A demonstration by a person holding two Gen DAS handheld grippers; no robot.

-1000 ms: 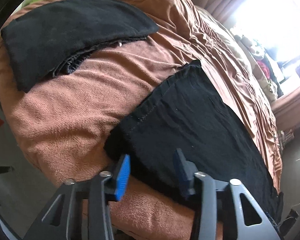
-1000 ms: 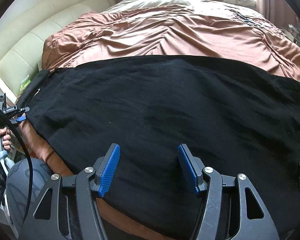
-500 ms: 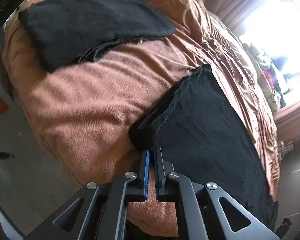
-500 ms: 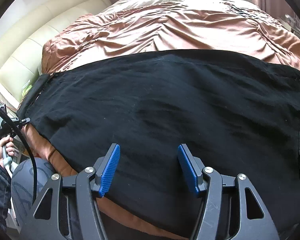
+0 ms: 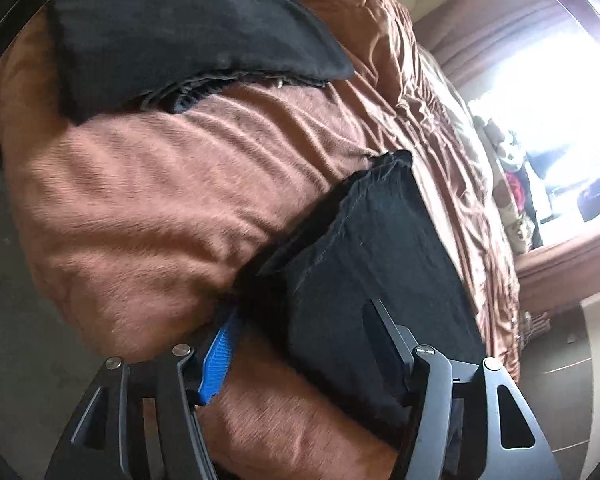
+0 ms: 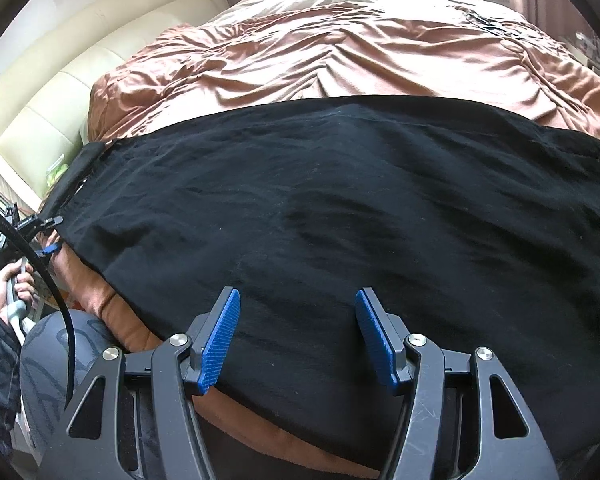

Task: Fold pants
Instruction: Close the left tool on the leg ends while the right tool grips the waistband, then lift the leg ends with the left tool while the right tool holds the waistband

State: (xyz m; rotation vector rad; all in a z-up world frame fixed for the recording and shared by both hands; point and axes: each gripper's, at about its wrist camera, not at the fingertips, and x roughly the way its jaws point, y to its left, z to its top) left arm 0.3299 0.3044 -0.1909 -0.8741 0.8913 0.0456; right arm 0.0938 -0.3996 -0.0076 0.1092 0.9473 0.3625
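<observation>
The black pants [image 6: 340,216] lie spread flat across the brown bedspread, lengthwise along its near edge, fabric lightly creased. At one end the hem corner [image 5: 364,208] is lifted and bunched, its stitched edge curling up off the bed.

No text, label, brand, number or sign could be read in either view.
</observation>
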